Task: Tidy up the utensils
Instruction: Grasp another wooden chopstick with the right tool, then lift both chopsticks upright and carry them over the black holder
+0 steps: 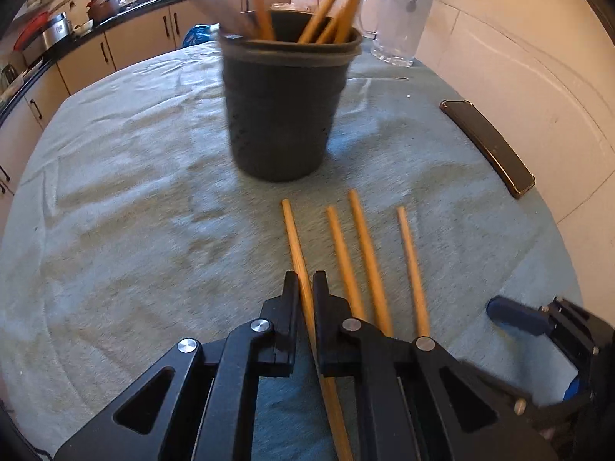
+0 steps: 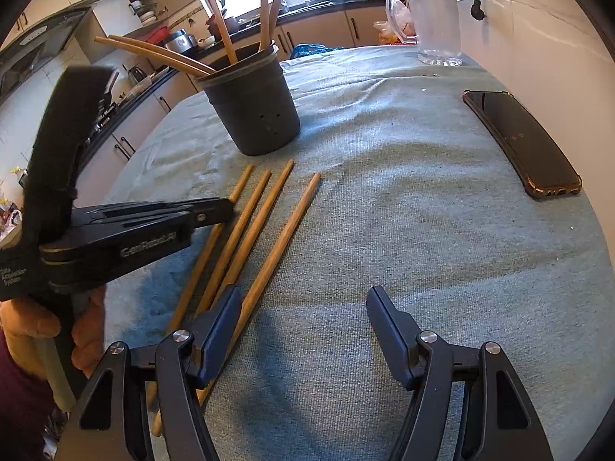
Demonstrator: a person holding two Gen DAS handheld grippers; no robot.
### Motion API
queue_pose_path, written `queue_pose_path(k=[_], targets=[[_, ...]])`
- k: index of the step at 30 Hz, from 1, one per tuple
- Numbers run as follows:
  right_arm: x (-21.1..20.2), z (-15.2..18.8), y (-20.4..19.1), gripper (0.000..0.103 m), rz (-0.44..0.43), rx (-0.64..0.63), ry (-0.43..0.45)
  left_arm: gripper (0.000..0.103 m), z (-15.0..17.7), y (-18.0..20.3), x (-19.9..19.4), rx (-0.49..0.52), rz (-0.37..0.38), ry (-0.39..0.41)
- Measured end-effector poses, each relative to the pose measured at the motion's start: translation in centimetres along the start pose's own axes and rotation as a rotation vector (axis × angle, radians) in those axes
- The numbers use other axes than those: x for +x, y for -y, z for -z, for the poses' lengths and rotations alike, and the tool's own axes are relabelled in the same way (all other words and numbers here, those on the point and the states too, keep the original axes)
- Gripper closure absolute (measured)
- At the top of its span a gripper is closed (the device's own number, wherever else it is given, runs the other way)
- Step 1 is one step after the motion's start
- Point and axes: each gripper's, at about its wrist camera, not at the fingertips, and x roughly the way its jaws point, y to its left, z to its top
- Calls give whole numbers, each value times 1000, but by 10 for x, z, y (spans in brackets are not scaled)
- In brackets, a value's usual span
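Note:
Several wooden utensil handles lie side by side on the grey-green cloth (image 1: 134, 211). My left gripper (image 1: 305, 282) is shut on the leftmost wooden handle (image 1: 294, 234), low over the cloth; it also shows in the right wrist view (image 2: 226, 207). The other handles (image 1: 367, 246) lie just right of it and show in the right wrist view (image 2: 265, 211). A dark utensil holder (image 1: 282, 107) with several wooden utensils stands behind them, also in the right wrist view (image 2: 255, 103). My right gripper (image 2: 303, 307) is open and empty, right of the handles.
A black phone (image 2: 526, 142) lies on the cloth at the right, near the white wall. A clear glass jug (image 2: 436, 19) stands at the far right corner. Kitchen counters and cabinets run behind the table on the left.

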Motion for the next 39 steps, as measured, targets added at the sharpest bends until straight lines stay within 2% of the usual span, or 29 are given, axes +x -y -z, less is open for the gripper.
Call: queue_pose_path(k=[4,10,13,15,20,24,31,35,39], targets=[[3,-4,-8,33,17,-29,-4,96,16,-21,-11,-34,-6,-3],[21,-19,-17,47,67,-40,-30,95,30,-41,-20,-95,22,14],[29,-28,-24,70,131,-61,-33,95,32,-39,-22,-107,4,17],[31,-31,-26,88,133,-74,-60,97,33,-38,-22,-119,0,13],[21,-28,-19,89,217,-140,-123,96,49,-48,-37,-197,28,-37],[15,-29,0,86,206,-85,-151,96,49,-53,-36,-220,57,-66],[23,-43,7,78,206,-27,-171,96,24,-58,-24,-231,54,-95],[28,-50,1,78,259,-49,-172,96,18,-55,-19,-226,54,-80],[35,-58,0,77,271,-49,-154,96,21,-50,-19,-192,46,-35]])
